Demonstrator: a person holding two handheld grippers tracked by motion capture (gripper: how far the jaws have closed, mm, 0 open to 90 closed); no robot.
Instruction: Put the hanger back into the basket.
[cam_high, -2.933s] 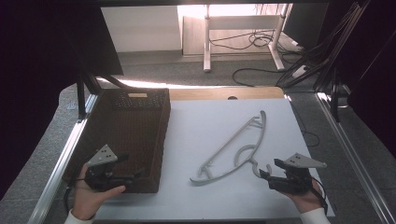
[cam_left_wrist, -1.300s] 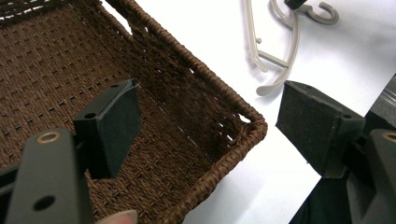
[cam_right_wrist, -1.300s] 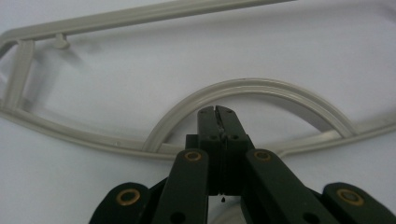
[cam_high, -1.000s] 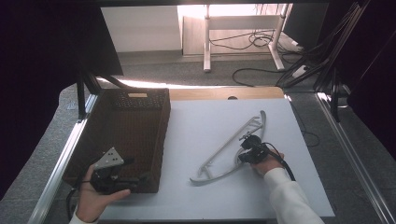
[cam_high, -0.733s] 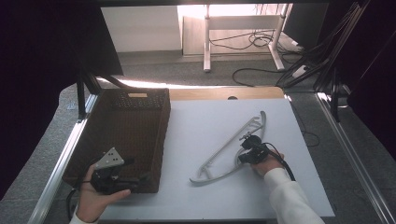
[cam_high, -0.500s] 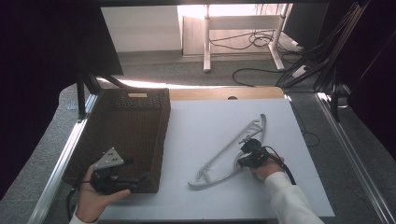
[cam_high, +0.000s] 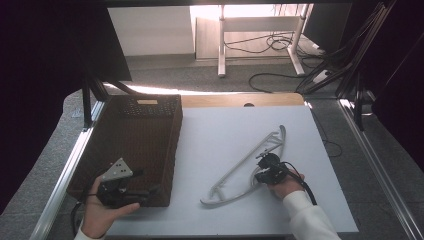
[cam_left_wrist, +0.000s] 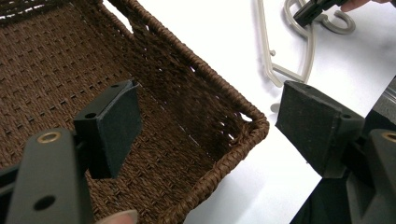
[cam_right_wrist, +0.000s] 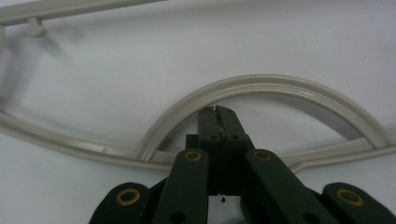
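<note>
Right gripper (cam_right_wrist: 215, 111): jaws pressed together, tips against the hanger (cam_high: 250, 162) hook (nothing pinched) | hanger: flat on white table (cam_high: 220, 130) | left gripper (cam_left_wrist: 210, 126): spread over the basket (cam_left_wrist: 140, 93) corner.

My two hand-held grippers and the sleeve above one of them

My left gripper (cam_high: 122, 192) is black with a grey three-cornered plate on top, and its black cable trails back past my hand; up close its jaws end in broad, flat, dark rubbery pads (cam_left_wrist: 120, 122), with brass-coloured rivets in the arms behind them. My right gripper (cam_right_wrist: 217, 112) has dark linkage arms with the same brass rivets, and a white sleeve (cam_high: 310, 220) sits just behind it.
</note>
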